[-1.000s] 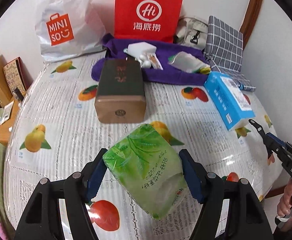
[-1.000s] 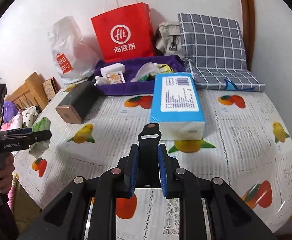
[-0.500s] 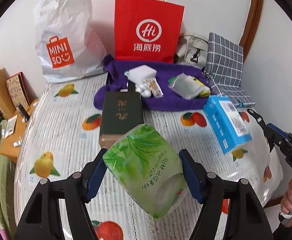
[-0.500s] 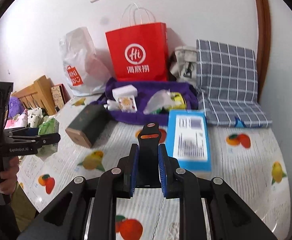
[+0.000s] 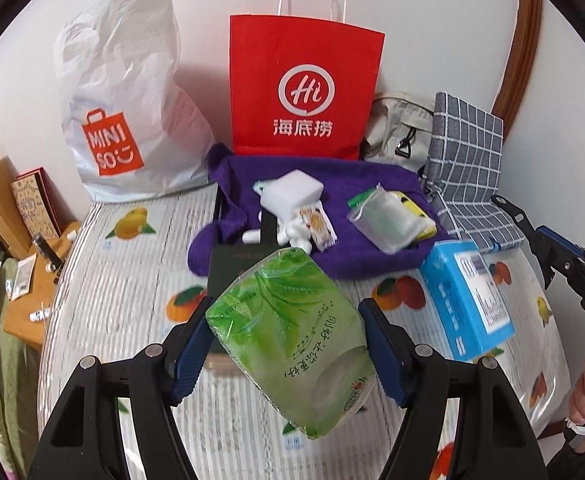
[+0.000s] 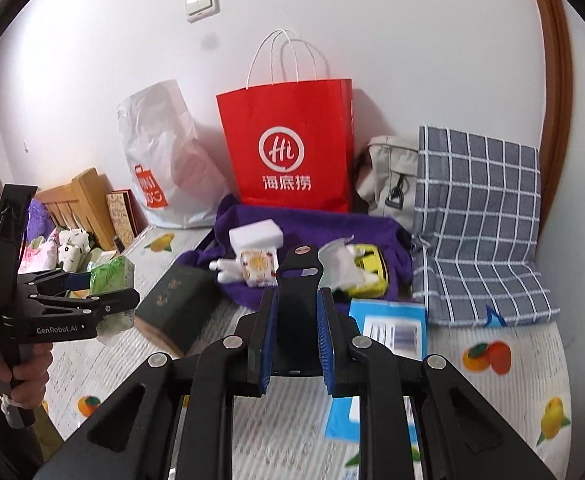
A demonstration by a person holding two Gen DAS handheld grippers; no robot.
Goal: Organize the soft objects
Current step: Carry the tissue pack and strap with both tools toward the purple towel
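Observation:
A soft green tissue pack (image 5: 288, 360) hangs tilted above the fruit-print cover (image 5: 132, 280), with my left gripper (image 5: 284, 316) shut on its sides. That same pack (image 6: 112, 272) and the left gripper (image 6: 108, 300) show at the left in the right wrist view. My right gripper (image 6: 297, 296) is shut on a flat black strap-like piece (image 6: 298, 268) that sticks up past the fingertips. In the left wrist view it shows at the right edge (image 5: 508, 208). A blue tissue box (image 5: 468, 300) lies on the cover to the right.
A purple cloth (image 5: 332, 184) at the back carries a white box (image 5: 292, 192), a mesh pouch (image 5: 384, 220) and small items. A dark green box (image 6: 176, 308) lies before it. A red paper bag (image 5: 304, 88), white Miniso bag (image 5: 124, 120) and checked cushion (image 5: 468, 160) line the wall.
Both grippers have risen and drawn back from the cover, each keeping its hold. The bags and wall now fill more of both views. The things on the cover have not moved.

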